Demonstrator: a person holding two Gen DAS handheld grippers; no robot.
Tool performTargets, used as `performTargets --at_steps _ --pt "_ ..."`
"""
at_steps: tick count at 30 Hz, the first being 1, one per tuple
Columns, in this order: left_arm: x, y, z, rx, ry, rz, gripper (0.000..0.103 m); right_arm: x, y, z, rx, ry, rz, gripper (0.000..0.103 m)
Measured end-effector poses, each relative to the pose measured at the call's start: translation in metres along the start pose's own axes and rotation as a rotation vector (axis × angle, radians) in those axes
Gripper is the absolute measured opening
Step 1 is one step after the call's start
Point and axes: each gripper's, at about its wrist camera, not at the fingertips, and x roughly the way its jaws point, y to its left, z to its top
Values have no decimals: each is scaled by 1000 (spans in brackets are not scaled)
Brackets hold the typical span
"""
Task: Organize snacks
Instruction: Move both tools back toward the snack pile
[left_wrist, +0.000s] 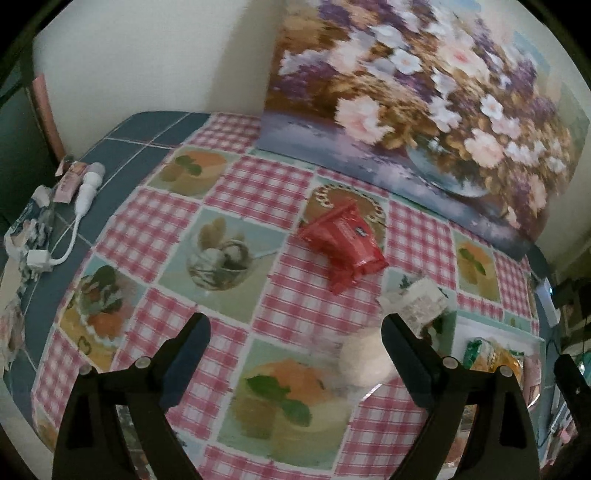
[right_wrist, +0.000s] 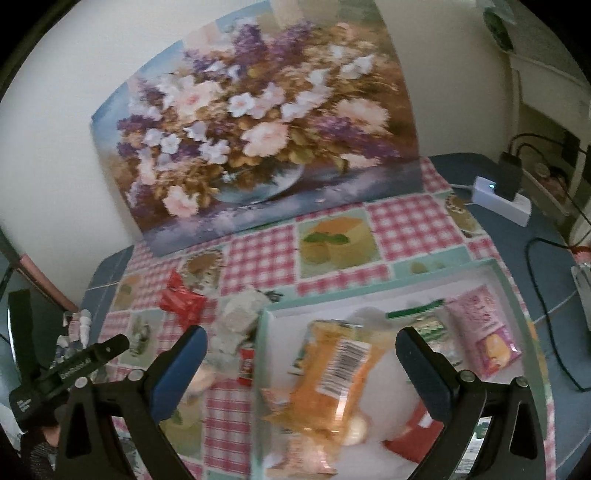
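A red snack packet (left_wrist: 341, 247) lies loose on the checked surface (left_wrist: 258, 184), well apart from the pale-rimmed tray (right_wrist: 517, 291) where most of the snacks are gathered; a clear-wrapped white snack (left_wrist: 424, 301) and a pale round one (left_wrist: 364, 356) sit between them, near the tray's left edge. We see the left gripper (left_wrist: 295, 336) poised over the cloth with its jaws spread wide and nothing between them, the red packet ahead of it. The right gripper (right_wrist: 301, 350) hangs above the tray, jaws likewise wide apart; an orange packet (right_wrist: 332, 376) with a barcode lies under them, but the pads do not appear to press on it. To do this step well, we judge, the left jaws should come down square across the red packet's crumpled middle, not its thin sealed end, and close gently so the wrapper does not slip. Inside the tray lie the orange packet, a green-and-white one (right_wrist: 424, 317), a pink one (right_wrist: 484, 325) by the far wall and something red (right_wrist: 413, 432) at the near edge. A flower painting (right_wrist: 258, 122) leans against the wall behind.
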Motion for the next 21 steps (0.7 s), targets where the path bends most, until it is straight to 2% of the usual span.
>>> performTargets --at_steps 6,13,21 --pt "1 29 4 -72 4 -8 94 13 40 -6 -81 30 25 103" --pt "19 44 2 -122 60 -32 93 42 77 -19 -155 98 34 103" --pt "44 25 -4 -128 135 -92 93 71 85 -24 -201 159 -58 103"
